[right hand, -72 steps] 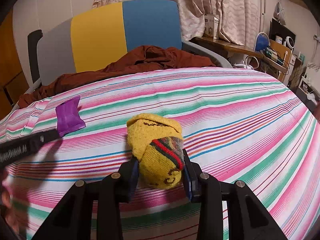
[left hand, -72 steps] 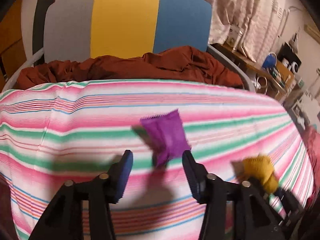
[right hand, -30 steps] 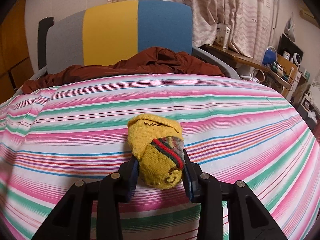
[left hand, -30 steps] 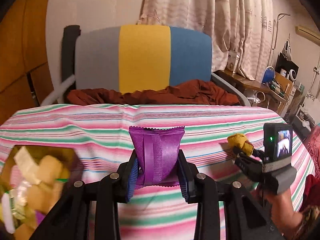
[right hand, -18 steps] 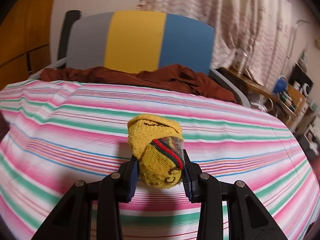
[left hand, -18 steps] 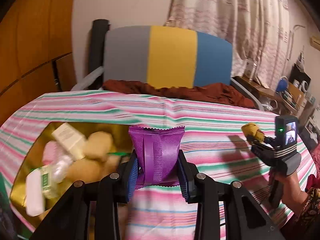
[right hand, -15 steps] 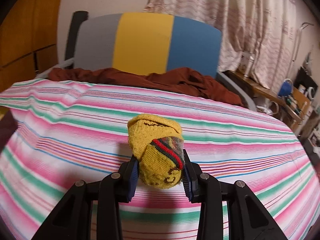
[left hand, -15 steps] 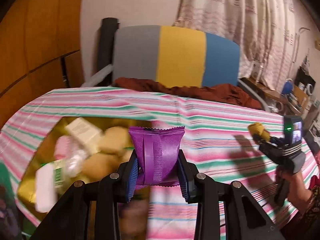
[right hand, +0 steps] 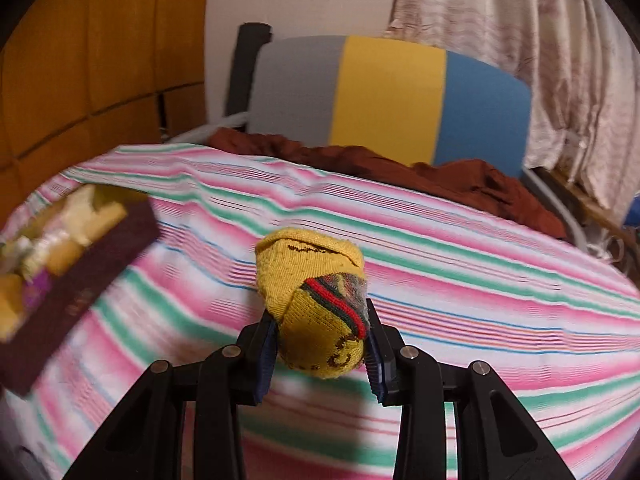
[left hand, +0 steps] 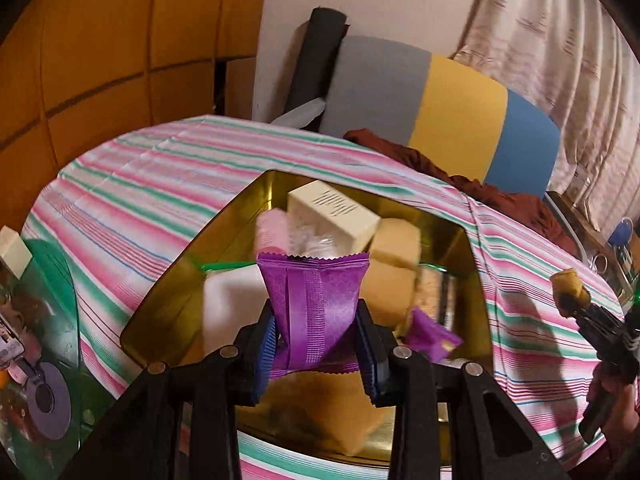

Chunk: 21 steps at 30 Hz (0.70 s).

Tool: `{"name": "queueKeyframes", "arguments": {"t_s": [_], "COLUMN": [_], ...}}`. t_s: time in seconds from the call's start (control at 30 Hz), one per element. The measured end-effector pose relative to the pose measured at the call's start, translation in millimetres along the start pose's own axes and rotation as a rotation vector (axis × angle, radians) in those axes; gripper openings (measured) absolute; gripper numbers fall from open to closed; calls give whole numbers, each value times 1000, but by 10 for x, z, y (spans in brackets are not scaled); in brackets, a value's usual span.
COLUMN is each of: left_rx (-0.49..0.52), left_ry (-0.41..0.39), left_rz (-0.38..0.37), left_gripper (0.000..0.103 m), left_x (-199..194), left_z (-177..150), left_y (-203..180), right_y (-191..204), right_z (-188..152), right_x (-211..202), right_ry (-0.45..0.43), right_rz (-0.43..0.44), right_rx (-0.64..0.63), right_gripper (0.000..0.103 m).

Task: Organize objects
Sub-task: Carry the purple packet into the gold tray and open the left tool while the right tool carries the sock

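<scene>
My left gripper [left hand: 318,344] is shut on a purple foil sachet [left hand: 312,308] and holds it above a gold-lined box [left hand: 168,292] on the striped cloth. Inside the box lie a cream carton [left hand: 332,212], tan blocks [left hand: 396,248], a white packet [left hand: 232,296] and a second purple sachet [left hand: 432,336]. My right gripper [right hand: 320,356] is shut on a rolled yellow sock [right hand: 316,300] with a red and green band, above the striped cloth. The same box [right hand: 72,280], dark maroon outside, shows at the left in the right wrist view. That right gripper [left hand: 576,304] with the sock appears at the far right of the left wrist view.
The striped pink, green and white cloth [right hand: 480,300] covers the work surface. A chair back in grey, yellow and blue [right hand: 388,100] stands behind it, with a brown garment [right hand: 460,180] draped along the far edge. A green printed lid or box [left hand: 36,340] lies at the left.
My left gripper has swung left with the sachet, so the gold box now lies right under it. My right gripper has also shifted left with the sock, bringing the box into its view.
</scene>
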<state>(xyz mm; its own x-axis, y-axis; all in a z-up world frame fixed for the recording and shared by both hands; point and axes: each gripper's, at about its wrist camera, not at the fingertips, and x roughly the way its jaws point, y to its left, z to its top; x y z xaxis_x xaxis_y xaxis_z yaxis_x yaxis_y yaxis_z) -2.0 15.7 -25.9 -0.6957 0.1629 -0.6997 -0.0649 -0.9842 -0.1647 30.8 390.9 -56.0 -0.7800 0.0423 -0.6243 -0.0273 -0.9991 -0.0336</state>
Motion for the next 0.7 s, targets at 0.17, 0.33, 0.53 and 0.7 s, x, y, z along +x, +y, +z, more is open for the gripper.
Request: {"name": "queueKeyframes", "arguments": {"t_s": [0.17, 0.33, 0.53, 0.7], "left_rx": [-9, 12, 11, -31], "left_ry": [49, 107, 175, 158], "left_rz": [-46, -126, -176, -191], "left_gripper": [36, 36, 49, 51], "left_x": [203, 411, 589, 489], "left_z": [42, 78, 83, 41], "left_y": [95, 30, 16, 144], "right_y": [438, 1007, 1576, 1801], "right_z": [103, 178, 320, 380], "right_x": [-207, -348, -342, -290], "right_ry": [0, -9, -21, -4], "right_rz": [138, 267, 352, 373], "right_rx": [-5, -25, -32, -32], "right_gripper": [38, 38, 38, 38]}}
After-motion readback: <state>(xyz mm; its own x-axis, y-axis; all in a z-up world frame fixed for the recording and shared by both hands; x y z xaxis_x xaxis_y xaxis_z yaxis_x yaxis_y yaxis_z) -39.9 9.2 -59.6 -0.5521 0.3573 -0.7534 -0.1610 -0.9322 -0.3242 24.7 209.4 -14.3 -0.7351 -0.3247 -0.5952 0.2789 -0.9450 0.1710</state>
